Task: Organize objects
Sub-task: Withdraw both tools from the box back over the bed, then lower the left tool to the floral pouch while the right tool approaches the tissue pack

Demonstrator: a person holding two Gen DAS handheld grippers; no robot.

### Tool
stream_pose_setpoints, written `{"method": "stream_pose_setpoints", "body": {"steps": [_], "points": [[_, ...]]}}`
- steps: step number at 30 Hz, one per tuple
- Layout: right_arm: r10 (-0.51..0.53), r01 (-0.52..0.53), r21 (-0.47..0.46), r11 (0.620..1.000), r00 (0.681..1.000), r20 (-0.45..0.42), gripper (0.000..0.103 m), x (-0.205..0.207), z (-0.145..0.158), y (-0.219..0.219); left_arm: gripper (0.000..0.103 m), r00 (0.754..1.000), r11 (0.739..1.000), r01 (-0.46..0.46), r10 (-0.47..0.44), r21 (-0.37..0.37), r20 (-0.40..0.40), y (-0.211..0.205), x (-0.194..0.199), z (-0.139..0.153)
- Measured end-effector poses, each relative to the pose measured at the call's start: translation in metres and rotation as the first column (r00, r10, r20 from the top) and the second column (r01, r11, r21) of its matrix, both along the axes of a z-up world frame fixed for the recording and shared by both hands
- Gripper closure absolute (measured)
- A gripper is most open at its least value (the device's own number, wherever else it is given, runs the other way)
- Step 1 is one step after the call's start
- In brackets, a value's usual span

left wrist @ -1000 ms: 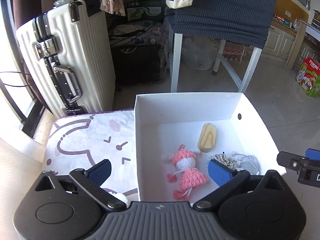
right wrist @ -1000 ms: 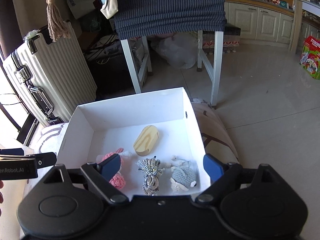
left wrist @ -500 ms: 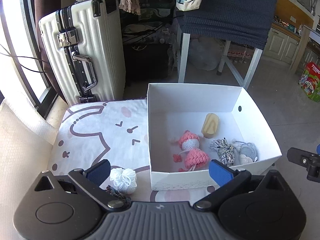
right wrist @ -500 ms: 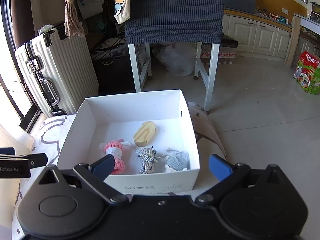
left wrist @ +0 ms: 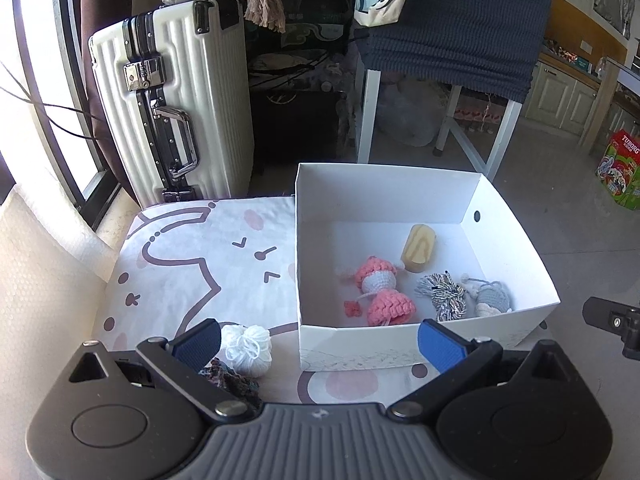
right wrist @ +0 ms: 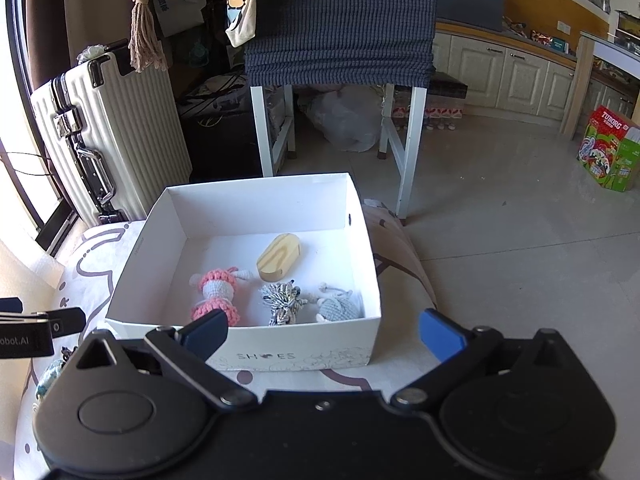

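The white box (right wrist: 248, 344) on the patterned surface (left wrist: 192, 264) holds a pink doll (right wrist: 218, 294), a wooden block (right wrist: 278, 256), a striped yarn bundle (right wrist: 282, 304) and a grey knitted toy (right wrist: 338, 310). The block's long axis runs toward the far right corner. Outside the box, a white yarn ball (left wrist: 246, 346) lies beside a dark item (left wrist: 232, 380), half hidden. The left tool (left wrist: 320, 340) and the right tool (right wrist: 324, 330) are both wide apart and hold nothing.
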State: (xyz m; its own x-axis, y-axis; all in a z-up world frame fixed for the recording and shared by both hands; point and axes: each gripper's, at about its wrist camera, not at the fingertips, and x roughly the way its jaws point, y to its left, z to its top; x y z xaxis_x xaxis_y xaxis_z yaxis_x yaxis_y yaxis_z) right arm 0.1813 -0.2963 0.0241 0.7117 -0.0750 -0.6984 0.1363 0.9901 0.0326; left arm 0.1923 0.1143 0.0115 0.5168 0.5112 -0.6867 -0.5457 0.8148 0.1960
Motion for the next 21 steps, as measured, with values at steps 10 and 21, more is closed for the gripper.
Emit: {"method": "stream_pose_setpoints", "body": {"steps": [10,21], "points": [[-0.003,0.003,-0.005,1.000,1.000,-0.002,0.000,0.0035,-0.0041,-0.0014,0.000,0.999,1.000,-0.004,0.004,-0.006,0.034,0.0050,-0.0052,0.0059],[-0.002,0.002,-0.003,1.000,1.000,-0.008,0.000,0.0054,-0.0063,0.0036,0.000,0.999,1.000,0.020,-0.021,0.021,0.030,0.0086,-0.0106,0.0072]]}}
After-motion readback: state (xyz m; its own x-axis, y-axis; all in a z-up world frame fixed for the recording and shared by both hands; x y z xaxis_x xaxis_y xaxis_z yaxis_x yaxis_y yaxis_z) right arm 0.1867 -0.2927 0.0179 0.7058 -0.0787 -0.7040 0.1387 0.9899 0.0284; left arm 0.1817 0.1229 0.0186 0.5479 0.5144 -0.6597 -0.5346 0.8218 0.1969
